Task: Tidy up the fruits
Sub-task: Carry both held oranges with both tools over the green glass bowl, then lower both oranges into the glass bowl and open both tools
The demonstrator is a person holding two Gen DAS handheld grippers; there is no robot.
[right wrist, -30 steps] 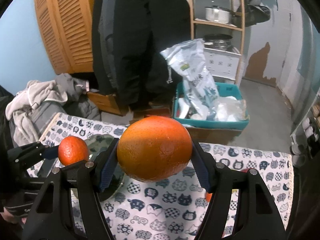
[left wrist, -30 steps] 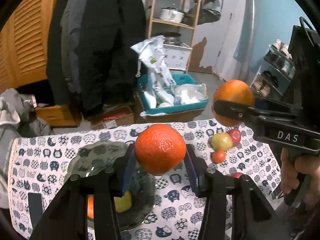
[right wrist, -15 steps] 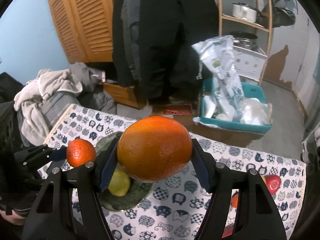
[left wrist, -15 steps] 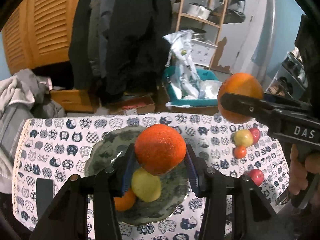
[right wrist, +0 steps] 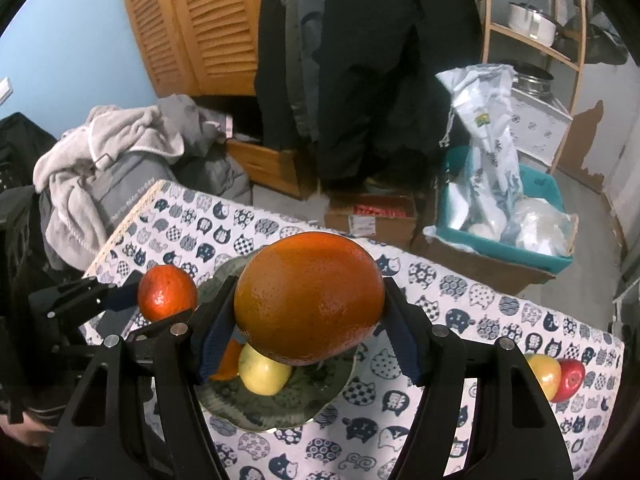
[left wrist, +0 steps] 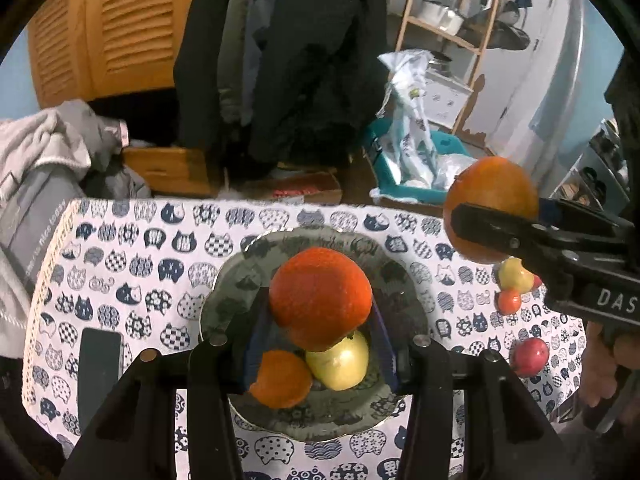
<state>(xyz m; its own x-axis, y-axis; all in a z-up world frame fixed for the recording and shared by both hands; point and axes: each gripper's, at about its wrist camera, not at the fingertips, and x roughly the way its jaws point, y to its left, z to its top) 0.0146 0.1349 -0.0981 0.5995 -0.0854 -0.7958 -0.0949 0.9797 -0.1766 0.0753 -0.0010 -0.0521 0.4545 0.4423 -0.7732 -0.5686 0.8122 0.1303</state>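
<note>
My left gripper (left wrist: 320,304) is shut on a small reddish orange (left wrist: 320,296) and holds it above the grey patterned plate (left wrist: 404,276). The plate holds a yellow apple (left wrist: 340,364) and a small orange (left wrist: 280,380). My right gripper (right wrist: 308,312) is shut on a large orange (right wrist: 308,300), above the plate (right wrist: 320,396) and to the right of the left gripper (right wrist: 160,296). In the left wrist view the right gripper (left wrist: 496,216) with its large orange (left wrist: 492,184) hangs at the right.
Loose fruit lies on the cat-print tablecloth (left wrist: 140,264) to the right: a yellow apple (left wrist: 514,276), a tiny orange (left wrist: 509,301), a red apple (left wrist: 530,356). A black phone (left wrist: 98,372) lies left of the plate. Beyond the table are a teal bin (right wrist: 520,240), boxes and clothes.
Both grippers have tilted downward and moved over the plate, still holding their oranges. The plate with the yellow apple and small orange now shows fully beneath them.
</note>
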